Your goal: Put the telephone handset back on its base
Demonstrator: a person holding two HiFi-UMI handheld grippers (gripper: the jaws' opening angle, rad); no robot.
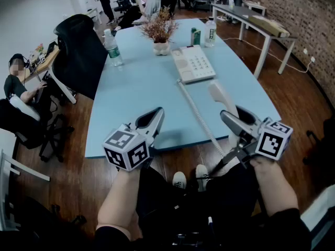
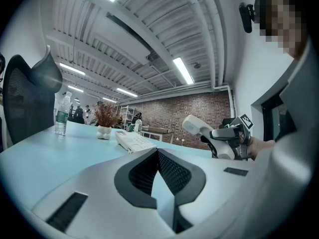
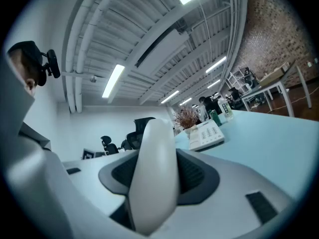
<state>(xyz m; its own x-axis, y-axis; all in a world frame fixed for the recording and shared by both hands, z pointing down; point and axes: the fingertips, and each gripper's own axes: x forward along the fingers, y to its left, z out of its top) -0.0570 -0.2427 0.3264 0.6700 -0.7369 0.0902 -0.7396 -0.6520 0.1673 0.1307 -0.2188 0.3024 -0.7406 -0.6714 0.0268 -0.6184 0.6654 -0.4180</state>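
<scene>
The white telephone base (image 1: 192,63) lies on the pale blue table (image 1: 131,101) past the middle, keypad up; it also shows in the left gripper view (image 2: 134,141) and the right gripper view (image 3: 205,135). My right gripper (image 1: 235,118) is shut on the white handset (image 1: 220,93), holding it over the table's near right edge, short of the base. The handset (image 3: 154,183) fills the gap between the right jaws. A coiled cord (image 1: 199,114) runs from the base towards me. My left gripper (image 1: 156,114) hovers at the near edge, shut and empty (image 2: 157,152); its view shows the handset (image 2: 197,126) off to the right.
A water bottle (image 1: 112,47) stands at the table's left. A potted dry plant (image 1: 160,33), a green can (image 1: 196,36) and a small bottle (image 1: 210,30) stand behind the base. A black office chair (image 1: 78,51) is at the left edge. People sit at the far end.
</scene>
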